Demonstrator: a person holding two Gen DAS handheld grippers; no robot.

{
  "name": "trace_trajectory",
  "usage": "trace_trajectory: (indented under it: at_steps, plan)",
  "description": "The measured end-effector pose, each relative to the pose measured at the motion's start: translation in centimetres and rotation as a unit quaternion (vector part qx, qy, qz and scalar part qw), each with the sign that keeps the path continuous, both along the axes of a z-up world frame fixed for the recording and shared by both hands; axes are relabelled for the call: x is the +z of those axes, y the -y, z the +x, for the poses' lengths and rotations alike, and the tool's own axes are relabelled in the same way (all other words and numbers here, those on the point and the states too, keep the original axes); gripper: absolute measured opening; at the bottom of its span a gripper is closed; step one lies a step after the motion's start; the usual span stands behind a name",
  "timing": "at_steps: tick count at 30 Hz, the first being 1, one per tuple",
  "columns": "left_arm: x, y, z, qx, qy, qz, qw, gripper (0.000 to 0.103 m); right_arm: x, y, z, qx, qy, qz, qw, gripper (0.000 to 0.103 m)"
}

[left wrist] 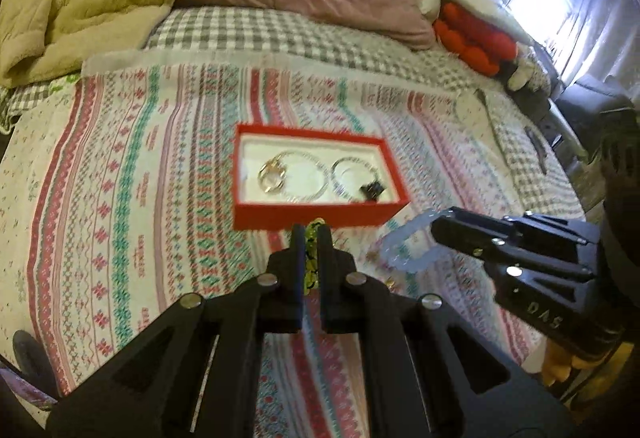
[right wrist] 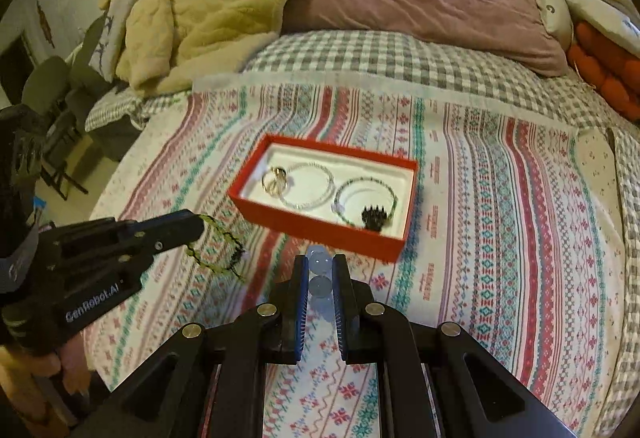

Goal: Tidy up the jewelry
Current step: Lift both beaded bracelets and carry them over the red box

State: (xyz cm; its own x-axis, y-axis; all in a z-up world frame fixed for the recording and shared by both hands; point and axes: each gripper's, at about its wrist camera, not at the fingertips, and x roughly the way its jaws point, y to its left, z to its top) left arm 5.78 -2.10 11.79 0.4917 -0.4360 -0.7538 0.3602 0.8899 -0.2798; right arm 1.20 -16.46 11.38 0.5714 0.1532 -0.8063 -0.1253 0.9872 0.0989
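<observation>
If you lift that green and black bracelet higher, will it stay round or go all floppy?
Probably floppy: the green and black bracelet hangs from the left tool as a sagging, uneven loop, not a firm circle. It looks light, since a pinch at one edge carries it. It may swing a little as it travels to the red box.

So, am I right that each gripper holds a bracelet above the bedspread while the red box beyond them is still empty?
Not quite: the red box is not empty. The right wrist view shows rings, two beaded bracelets and a small black piece inside. The left gripper and right gripper do each hold a bracelet.
</observation>
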Motion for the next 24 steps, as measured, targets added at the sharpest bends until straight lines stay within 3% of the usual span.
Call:
trace_trajectory:
  at_steps: [9, 16, 19, 24]
  plan:
    - [1.5, 1.4, 1.2, 0.004, 0.027, -0.025, 0.9993, 0.006, 2.2, 0.5, 1.1, -0.018, 0.031, 0.011, 0.999, 0.012]
    - [1.9, 2.0, 3.3, 0.012, 0.031, -0.065, 0.9973, 0.006, 3.0, 1.0, 2.2, -0.033, 0.044, 0.023, 0.998, 0.012]
    - [1.3, 2.2, 4.6, 0.012, 0.031, -0.085, 0.9958, 0.006, 3.0, 1.3, 2.8, -0.041, 0.047, 0.025, 0.998, 0.012]
    - [-2.0, 2.1, 7.2, 0.031, 0.003, -0.080, 0.9963, 0.006, 2.7, 1.4, 3.6, -0.049, 0.048, 0.011, 0.998, 0.012]
